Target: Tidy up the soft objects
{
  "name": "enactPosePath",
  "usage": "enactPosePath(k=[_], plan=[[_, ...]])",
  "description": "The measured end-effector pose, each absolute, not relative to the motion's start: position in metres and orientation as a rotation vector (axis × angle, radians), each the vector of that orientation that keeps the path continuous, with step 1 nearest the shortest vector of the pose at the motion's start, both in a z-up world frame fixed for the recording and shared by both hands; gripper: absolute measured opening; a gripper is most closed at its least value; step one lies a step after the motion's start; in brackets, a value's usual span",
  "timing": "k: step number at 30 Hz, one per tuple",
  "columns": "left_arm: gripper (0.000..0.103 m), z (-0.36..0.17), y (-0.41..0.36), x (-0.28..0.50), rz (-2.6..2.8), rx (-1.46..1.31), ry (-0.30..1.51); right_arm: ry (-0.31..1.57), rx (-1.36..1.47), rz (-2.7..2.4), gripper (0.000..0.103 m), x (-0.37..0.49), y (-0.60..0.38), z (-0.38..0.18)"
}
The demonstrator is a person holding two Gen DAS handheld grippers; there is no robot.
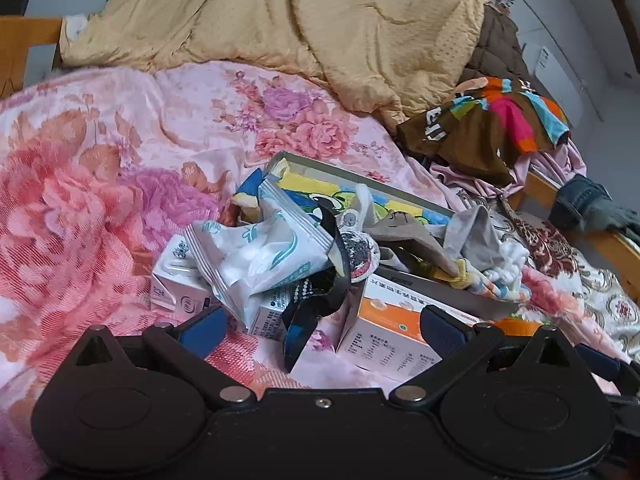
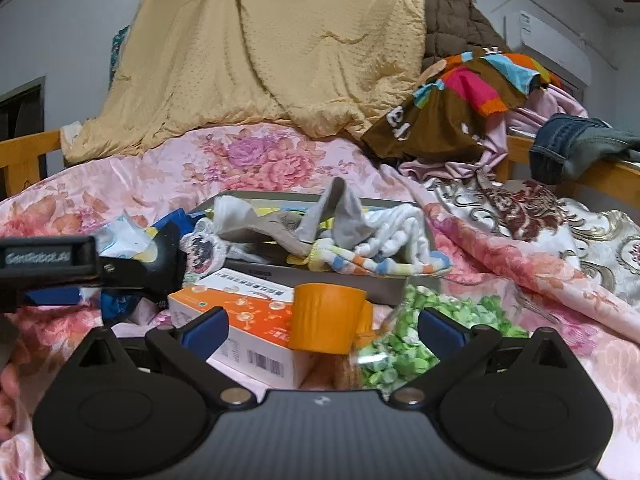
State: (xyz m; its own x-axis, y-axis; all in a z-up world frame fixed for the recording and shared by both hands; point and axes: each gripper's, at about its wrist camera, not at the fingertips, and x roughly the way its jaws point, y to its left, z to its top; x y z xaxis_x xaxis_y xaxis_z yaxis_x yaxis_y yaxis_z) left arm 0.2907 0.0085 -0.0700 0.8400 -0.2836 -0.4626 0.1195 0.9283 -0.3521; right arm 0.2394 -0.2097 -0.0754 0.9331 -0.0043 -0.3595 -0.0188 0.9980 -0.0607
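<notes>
1. Left wrist view: left tongs (image 1: 320,330) spread wide, nothing between the pads. They hover low over the bed (image 1: 100,168), aimed at the clutter pile.
2. Dead ahead at 12 o'clock: crinkled white packet (image 1: 260,256) lying on small cartons. At 1 o'clock: shallow tray (image 1: 400,188) holding the soft stuff, a grey sock (image 1: 472,236) and a striped sock (image 1: 488,284) draped over its near rim.
3. Right wrist view: right tongs (image 2: 320,330) also spread, empty. Orange cup (image 2: 326,316) sits just ahead between the fingers, not pinched; bag of green bits (image 2: 404,344) at 1 o'clock, orange-white box (image 2: 240,320) at 11.
4. White gloves (image 2: 400,236) and socks are in the tray at 12 o'clock, beyond the cup.
5. Step, my read: approach, no pick made yet.
6. Next move: clear the cup, reach into the tray, close on one soft item only. Fabrics overlap, so expect neighbours to drag.
</notes>
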Motion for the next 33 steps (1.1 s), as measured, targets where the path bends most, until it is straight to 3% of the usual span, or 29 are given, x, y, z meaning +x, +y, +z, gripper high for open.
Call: enactPosePath(k=[16,25,29,33], plan=[[0.099,-0.080,-0.007,0.306,-0.303,-0.347,0.509,0.362,-0.113,0.010,0.102,0.249,-0.203,-0.085],[0.078,-0.081,0.001,0.309,-0.304,-0.413,0.511,0.353,-0.119,0.001,0.089,0.252,-0.204,-0.087],[0.051,-0.081,-0.002,0.309,-0.305,-0.395,0.524,0.349,-0.116,0.007,0.083,0.253,-0.204,-0.086],[0.045,-0.083,-0.001,0.309,-0.305,-0.394,0.527,0.350,-0.111,-0.001,0.075,0.254,-0.205,-0.086]])
